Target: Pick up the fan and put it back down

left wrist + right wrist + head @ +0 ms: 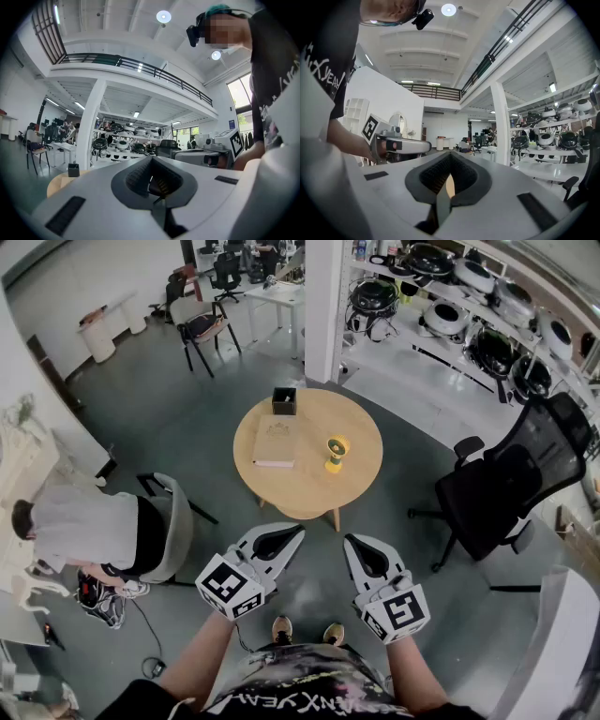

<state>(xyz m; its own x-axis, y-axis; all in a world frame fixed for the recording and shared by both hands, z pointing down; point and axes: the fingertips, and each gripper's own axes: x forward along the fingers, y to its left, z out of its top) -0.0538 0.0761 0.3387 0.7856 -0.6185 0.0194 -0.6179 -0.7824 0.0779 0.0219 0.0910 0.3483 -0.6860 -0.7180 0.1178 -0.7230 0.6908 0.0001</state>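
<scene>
A small yellow fan [336, 453] stands upright on the right half of a round wooden table [361, 418]. Both grippers hang well short of the table, near my body, pointing toward it and level. My left gripper [292, 532] is shut, its white jaws meeting at the tip with nothing between them; it fills its own view [151, 159]. My right gripper [352, 542] is shut and empty too [449, 154]. The fan is hidden behind the jaws in both gripper views. Each gripper shows at the side of the other's view.
On the table lie a tan book [277, 442] and a black box [284, 400]. A black office chair [506, 479] stands to the right. A person [84, 526] sits on a grey chair to the left. A white pillar [325, 306] and shelves of equipment [469, 324] stand beyond.
</scene>
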